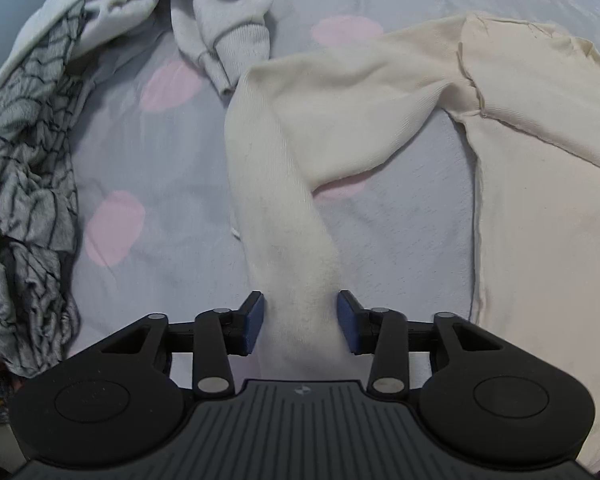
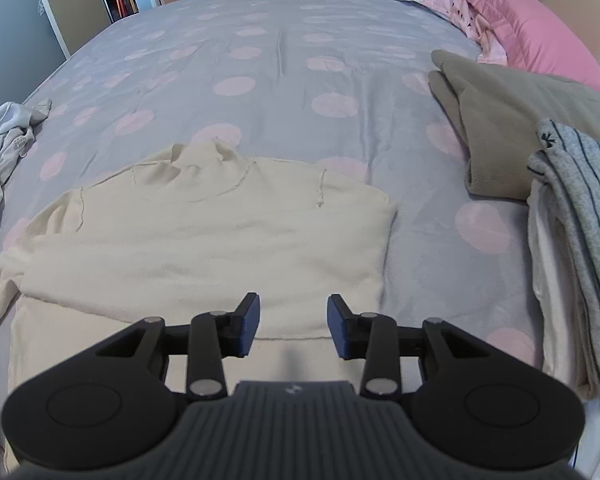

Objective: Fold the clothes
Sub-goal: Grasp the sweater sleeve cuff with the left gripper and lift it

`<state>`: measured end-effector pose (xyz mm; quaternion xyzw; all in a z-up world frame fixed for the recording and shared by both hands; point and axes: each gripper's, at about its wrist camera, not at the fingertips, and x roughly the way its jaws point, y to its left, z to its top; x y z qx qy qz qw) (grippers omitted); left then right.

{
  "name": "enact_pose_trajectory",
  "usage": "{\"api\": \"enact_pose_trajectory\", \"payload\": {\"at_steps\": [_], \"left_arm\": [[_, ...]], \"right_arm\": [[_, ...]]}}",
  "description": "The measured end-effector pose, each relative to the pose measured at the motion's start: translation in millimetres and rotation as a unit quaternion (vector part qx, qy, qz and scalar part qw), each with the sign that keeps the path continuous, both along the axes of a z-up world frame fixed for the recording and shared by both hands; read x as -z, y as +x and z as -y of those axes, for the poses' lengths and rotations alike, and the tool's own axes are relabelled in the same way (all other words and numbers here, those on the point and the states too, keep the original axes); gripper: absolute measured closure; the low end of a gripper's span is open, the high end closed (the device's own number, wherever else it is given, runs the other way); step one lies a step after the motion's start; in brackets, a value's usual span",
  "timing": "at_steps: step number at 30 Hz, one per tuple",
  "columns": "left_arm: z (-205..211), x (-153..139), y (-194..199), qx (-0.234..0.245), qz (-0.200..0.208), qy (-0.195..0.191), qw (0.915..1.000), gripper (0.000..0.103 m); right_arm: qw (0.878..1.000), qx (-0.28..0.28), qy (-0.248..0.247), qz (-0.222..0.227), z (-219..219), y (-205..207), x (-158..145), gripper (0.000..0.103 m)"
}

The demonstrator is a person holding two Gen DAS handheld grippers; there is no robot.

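A cream long-sleeved sweater (image 2: 204,236) lies flat on the bed, collar away from me, its right sleeve folded across the body. In the left wrist view its left sleeve (image 1: 284,216) bends down from the shoulder and runs between the fingers of my left gripper (image 1: 300,322). The jaws stand apart on either side of the sleeve's cuff end; the blue pads (image 1: 254,322) sit at the fabric's edges without pinching it. My right gripper (image 2: 293,326) is open and empty, hovering over the sweater's lower part near the folded sleeve's edge.
The bed has a grey sheet with pink dots (image 2: 280,80). A crumpled grey patterned garment (image 1: 28,200) and a white garment (image 1: 220,28) lie at the left. A folded tan garment (image 2: 512,124), a striped grey one (image 2: 580,208) and a pink pillow (image 2: 532,28) lie at the right.
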<state>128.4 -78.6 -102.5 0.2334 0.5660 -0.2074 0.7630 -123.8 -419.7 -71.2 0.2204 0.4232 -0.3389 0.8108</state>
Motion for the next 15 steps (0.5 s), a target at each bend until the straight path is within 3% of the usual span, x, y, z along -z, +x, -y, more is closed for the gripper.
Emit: {"api": "enact_pose_trajectory", "payload": {"at_steps": [1,3,7,12,15], "left_arm": [[-2,0,2,-0.006,-0.003,-0.006,1.0,0.095],[-8,-8,6,-0.025,-0.002,-0.026,0.9993,0.099],[-11,-52,7,-0.03,0.046,-0.084,0.9949,0.099],[0,-131,1,-0.007,0.109,-0.195,0.9747,0.099],[25,-169,-3,0.029,0.131,-0.237,0.9623,0.099]], "right_arm": [[1.0,0.0,0.0,0.0,-1,-2,-1,0.062],[1.0,0.001,-0.001,-0.01,-4,-6,-2,0.062],[0.998,-0.003,-0.017,-0.054,-10,-10,2,0.062],[0.996,-0.004,-0.028,-0.085,-11,-11,9,0.063],[0.996,0.002,-0.028,-0.083,-10,-10,7,0.063]]}}
